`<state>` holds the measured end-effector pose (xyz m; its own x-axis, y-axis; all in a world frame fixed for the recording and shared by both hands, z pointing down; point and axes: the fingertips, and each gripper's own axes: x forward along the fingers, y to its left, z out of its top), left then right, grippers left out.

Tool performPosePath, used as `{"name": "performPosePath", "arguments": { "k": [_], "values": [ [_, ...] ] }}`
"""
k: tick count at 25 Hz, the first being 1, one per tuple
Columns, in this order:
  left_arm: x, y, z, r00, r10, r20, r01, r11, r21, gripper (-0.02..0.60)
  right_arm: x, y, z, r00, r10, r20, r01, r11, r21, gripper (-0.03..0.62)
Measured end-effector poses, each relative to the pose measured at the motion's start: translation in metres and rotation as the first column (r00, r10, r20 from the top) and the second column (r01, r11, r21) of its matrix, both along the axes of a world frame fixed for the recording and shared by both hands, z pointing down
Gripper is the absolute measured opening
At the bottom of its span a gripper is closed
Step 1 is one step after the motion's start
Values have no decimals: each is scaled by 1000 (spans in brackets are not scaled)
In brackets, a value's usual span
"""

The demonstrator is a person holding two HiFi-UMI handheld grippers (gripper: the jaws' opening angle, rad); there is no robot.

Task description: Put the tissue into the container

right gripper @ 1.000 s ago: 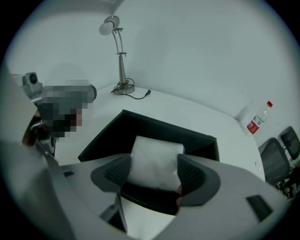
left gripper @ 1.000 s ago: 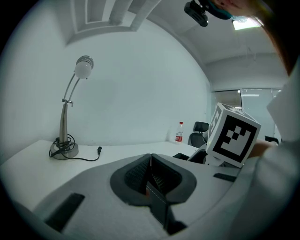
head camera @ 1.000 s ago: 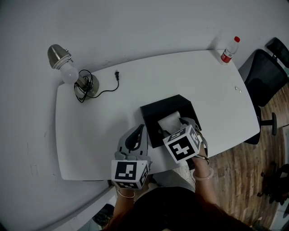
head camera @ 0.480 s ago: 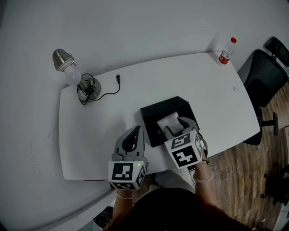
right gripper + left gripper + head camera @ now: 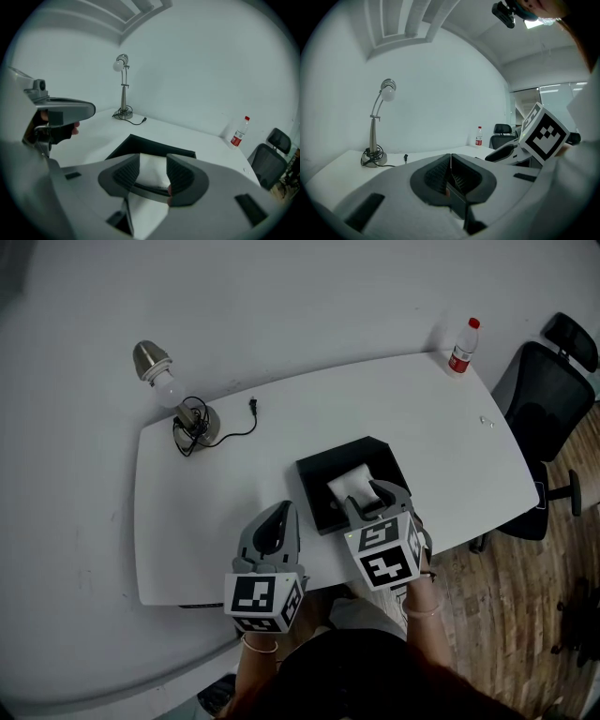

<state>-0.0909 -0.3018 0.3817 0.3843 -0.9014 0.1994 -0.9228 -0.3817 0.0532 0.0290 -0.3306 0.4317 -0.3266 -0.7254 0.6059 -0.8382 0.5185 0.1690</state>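
Over the container [image 5: 314, 486], the right gripper [image 5: 368, 495] is closing its jaws on the tissue [image 5: 152, 171]; best pinch its middle squarely. The left gripper [image 5: 280, 514] has its jaws together, empty.

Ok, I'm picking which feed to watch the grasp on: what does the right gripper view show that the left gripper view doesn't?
Only the right gripper view: the tissue between the right gripper's closing fingers. Only the left gripper view: the left gripper's fingers shut on nothing, and the right gripper's marker cube. Both: lamp, bottle, chair, white table.
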Motion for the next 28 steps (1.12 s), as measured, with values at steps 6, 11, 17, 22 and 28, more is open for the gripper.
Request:
{"name": "performPosePath", "arguments": {
  "k": [6, 11, 17, 22, 28],
  "values": [
    [-1, 23, -10, 1000, 0, 5, 0, 1000, 24, 28, 0, 18, -16, 1000, 12, 10, -13, 998, 64, 150],
    [-3, 42, -15, 1000, -2, 2, 1, 999, 35, 28, -1, 37, -22, 1000, 7, -8, -6, 997, 83, 107],
    [0, 65, -21, 1000, 6, -1, -6, 999, 52, 28, 2, 58, -32, 1000, 13, -12, -11, 993, 119, 95],
    [2, 84, -29, 1000, 10, -1, -10, 997, 73, 28, 3, 76, -41, 1000, 14, -8, -13, 989, 150, 78],
    [1, 107, -32, 1000, 8, 2, -8, 997, 82, 28, 4, 97, -50, 1000, 18, -19, -14, 982, 189, 51]
  ]
}}
